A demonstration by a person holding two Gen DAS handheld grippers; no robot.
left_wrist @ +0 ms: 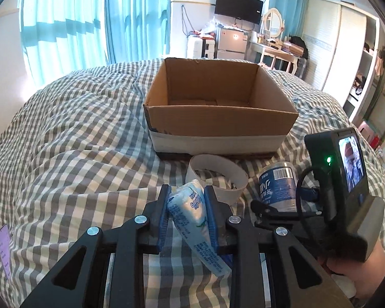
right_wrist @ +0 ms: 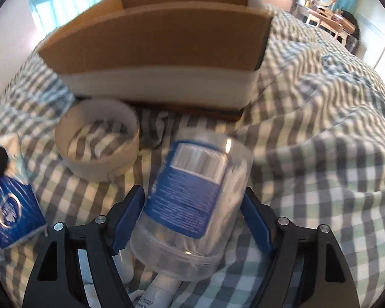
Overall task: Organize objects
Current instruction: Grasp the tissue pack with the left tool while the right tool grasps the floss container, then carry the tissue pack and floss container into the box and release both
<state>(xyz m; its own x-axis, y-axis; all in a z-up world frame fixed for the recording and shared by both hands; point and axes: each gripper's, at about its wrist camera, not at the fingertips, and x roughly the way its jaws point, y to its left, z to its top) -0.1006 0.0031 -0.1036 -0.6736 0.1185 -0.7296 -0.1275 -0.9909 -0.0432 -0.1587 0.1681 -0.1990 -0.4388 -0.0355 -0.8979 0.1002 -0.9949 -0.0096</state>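
Observation:
My left gripper (left_wrist: 186,195) is shut on a blue-and-white tissue pack (left_wrist: 192,215), held just above the checked bedspread. The pack also shows at the left of the right wrist view (right_wrist: 10,210). My right gripper (right_wrist: 193,200) is closed around a clear plastic jar with a blue label (right_wrist: 192,192); the same jar shows in the left wrist view (left_wrist: 278,188). An open cardboard box (left_wrist: 218,131) stands on the bed just beyond both grippers, and its inside looks empty. It also shows in the right wrist view (right_wrist: 161,43).
A white tape ring (left_wrist: 218,177) lies on the bed in front of the box, between the two grippers, and shows in the right view (right_wrist: 97,141). White tubes (right_wrist: 161,290) lie under the jar. The bedspread (left_wrist: 77,141) is rumpled. Furniture stands behind.

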